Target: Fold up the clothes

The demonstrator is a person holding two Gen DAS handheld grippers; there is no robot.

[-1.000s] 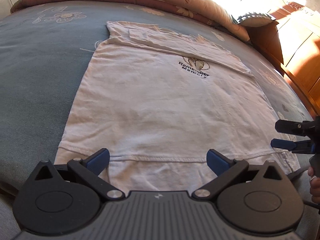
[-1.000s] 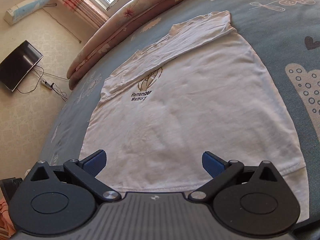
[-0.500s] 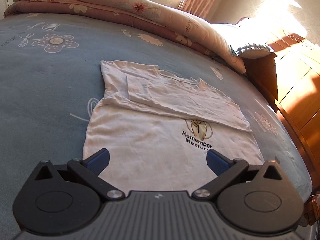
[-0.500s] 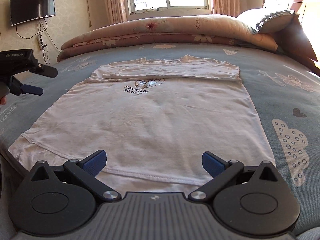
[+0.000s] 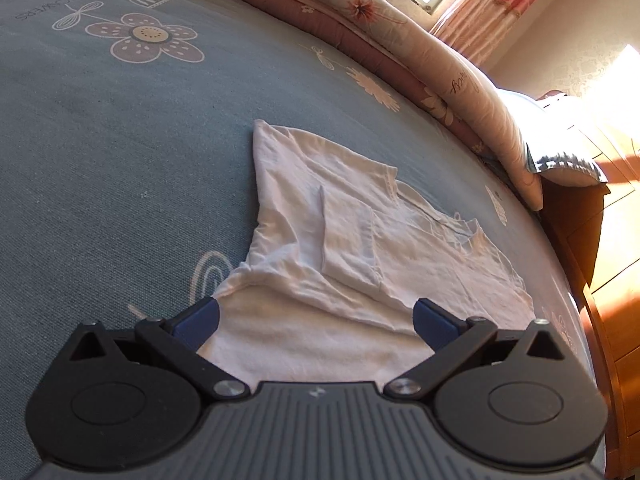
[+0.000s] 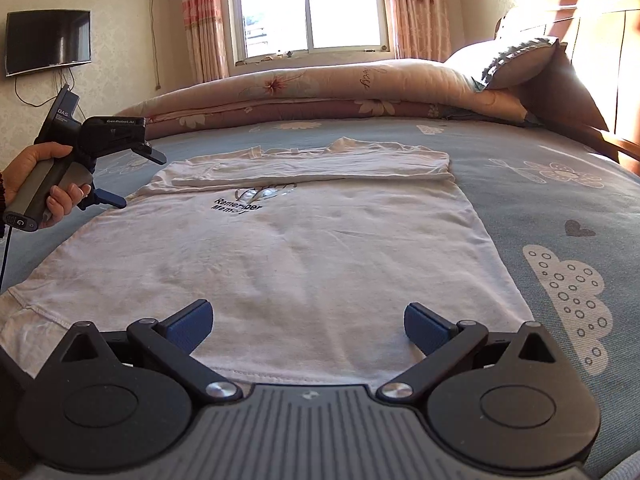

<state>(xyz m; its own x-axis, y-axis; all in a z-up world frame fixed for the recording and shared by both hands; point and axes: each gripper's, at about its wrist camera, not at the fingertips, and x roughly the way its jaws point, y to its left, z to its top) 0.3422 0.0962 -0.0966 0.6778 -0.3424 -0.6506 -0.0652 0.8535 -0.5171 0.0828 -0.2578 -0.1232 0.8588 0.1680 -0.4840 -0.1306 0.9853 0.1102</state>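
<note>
A white T-shirt [image 6: 304, 248] with black "Remember Memory" lettering lies flat on the blue bedspread [image 6: 552, 200], both sleeves folded in across the chest. My right gripper [image 6: 307, 322] stands open over the bottom hem, nothing between its fingers. In the left wrist view the shirt's shoulder and folded sleeves [image 5: 352, 232] fill the middle, and my left gripper [image 5: 316, 318] is open just above the cloth near the left shoulder. The right wrist view also catches the left gripper [image 6: 132, 178], held in a hand [image 6: 44, 184], open beside the shirt's left shoulder.
A rolled pink floral quilt [image 6: 320, 88] lies along the far side of the bed, with a pillow [image 6: 508, 60] by the wooden headboard [image 5: 608, 280]. Beyond are a window [image 6: 308, 4] with curtains and a wall TV [image 6: 48, 42].
My left gripper has travelled up from the hem to the shirt's left shoulder. My right gripper has levelled out over the hem. Both have stayed open.
</note>
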